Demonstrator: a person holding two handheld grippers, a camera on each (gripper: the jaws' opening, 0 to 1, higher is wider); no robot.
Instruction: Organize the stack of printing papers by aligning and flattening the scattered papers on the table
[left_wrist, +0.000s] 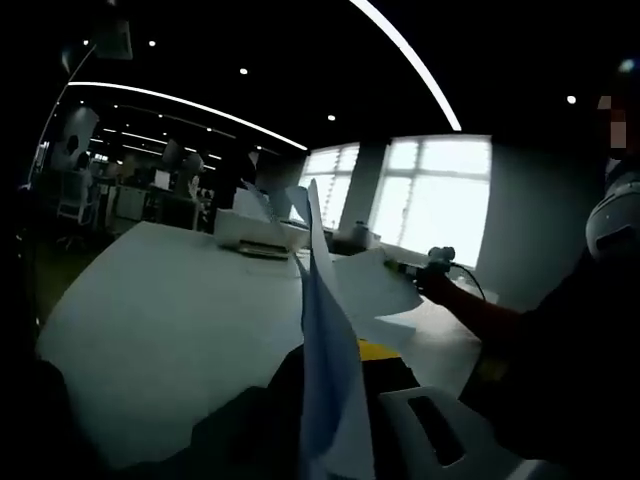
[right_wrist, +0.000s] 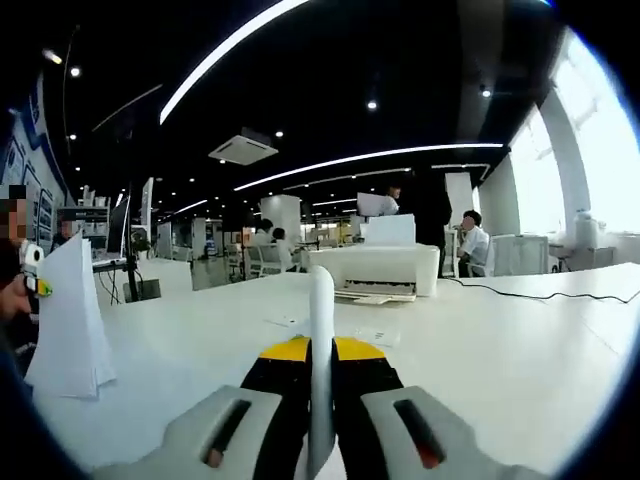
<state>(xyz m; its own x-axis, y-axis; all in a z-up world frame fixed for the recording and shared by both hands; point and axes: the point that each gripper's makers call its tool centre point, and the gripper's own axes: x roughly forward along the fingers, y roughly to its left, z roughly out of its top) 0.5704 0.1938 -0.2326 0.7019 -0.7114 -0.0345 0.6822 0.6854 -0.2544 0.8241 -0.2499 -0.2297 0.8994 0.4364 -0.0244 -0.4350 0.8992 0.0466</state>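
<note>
White table (right_wrist: 520, 340) carries a printer (right_wrist: 375, 268) in an office.

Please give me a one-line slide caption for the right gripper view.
Right gripper clamps a white paper sheet edge-on above the white table, printer behind.

A wide white counter (right_wrist: 520, 350) carrying a white printer (right_wrist: 378, 268) stands in a dim open office with a dark ceiling, long strip lights (right_wrist: 330, 163), bright windows (left_wrist: 435, 195) and seated people behind.
</note>
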